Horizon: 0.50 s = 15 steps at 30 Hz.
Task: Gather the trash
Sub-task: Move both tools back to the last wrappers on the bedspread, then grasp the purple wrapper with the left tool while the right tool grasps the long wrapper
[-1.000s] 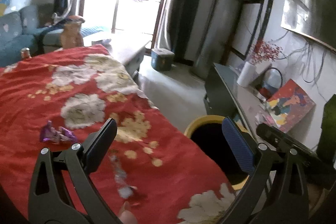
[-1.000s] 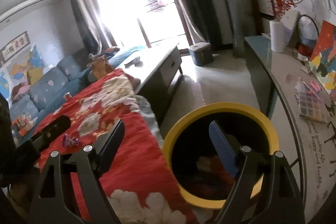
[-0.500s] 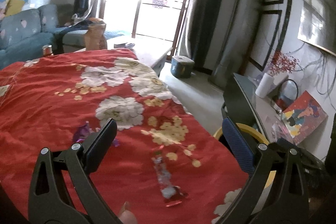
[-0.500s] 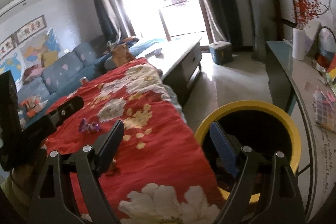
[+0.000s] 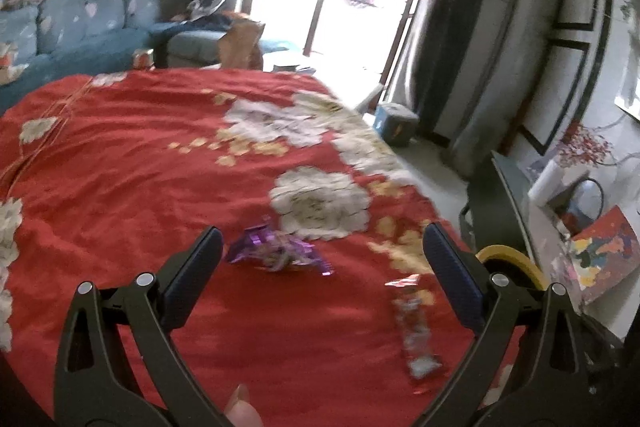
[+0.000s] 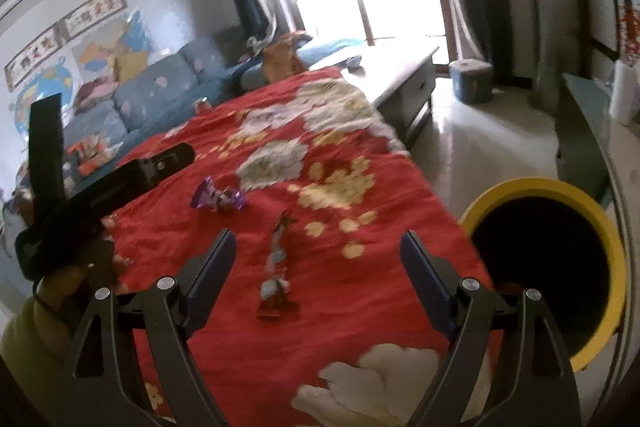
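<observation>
A crumpled purple wrapper (image 5: 276, 251) lies on the red floral cloth (image 5: 160, 163), just ahead of my open, empty left gripper (image 5: 320, 259). A long red and silver wrapper (image 5: 416, 327) lies to its right, near the right finger. In the right wrist view the long wrapper (image 6: 276, 267) lies between the fingers of my open, empty right gripper (image 6: 318, 259), and the purple wrapper (image 6: 218, 198) lies farther left. A yellow-rimmed bin (image 6: 560, 267) stands off the cloth's right edge; its rim also shows in the left wrist view (image 5: 512, 259).
The left gripper's body (image 6: 100, 187) and the hand holding it sit at the left of the right wrist view. A blue sofa (image 5: 72, 27) stands behind the cloth. A low table (image 6: 400, 75), a blue box (image 6: 470, 81) and a side cabinet (image 5: 500, 203) stand to the right.
Both views swung left from the yellow bin over the red cloth. The purple wrapper now lies ahead of the left gripper, and the long wrapper between the right fingers. Both grippers stayed open.
</observation>
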Available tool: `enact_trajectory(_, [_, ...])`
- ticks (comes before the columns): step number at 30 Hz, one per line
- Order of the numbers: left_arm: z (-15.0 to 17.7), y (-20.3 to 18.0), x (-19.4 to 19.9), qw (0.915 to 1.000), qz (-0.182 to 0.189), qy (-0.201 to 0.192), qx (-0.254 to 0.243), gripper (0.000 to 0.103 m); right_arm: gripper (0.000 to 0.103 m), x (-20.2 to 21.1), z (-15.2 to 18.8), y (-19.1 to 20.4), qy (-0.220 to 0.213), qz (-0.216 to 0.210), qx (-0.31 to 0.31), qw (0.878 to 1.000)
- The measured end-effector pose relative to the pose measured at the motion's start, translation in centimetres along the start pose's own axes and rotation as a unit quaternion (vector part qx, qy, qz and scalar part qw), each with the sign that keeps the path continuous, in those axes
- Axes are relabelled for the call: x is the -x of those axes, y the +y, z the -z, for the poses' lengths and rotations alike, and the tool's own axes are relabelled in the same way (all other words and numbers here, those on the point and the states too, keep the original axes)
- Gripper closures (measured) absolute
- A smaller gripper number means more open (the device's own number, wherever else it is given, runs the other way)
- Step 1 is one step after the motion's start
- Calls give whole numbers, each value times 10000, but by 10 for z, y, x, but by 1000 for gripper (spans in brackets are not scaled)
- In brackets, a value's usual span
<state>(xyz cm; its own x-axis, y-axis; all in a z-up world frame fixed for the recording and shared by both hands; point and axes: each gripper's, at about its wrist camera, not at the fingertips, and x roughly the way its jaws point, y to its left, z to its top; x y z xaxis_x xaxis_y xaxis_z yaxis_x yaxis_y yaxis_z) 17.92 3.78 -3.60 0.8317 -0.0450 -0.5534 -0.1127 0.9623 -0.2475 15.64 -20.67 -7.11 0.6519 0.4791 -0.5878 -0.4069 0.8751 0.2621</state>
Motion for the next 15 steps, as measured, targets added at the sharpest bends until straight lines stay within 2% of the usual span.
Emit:
enact_trajectory(10, [7, 38, -30, 9985, -170, 319, 414, 11, 27, -47, 16, 12, 656, -162, 219, 9975])
enact_trajectory(15, [10, 46, -47, 9972, -213, 455, 556, 11, 39, -68, 27, 13, 952, -226, 211, 9950])
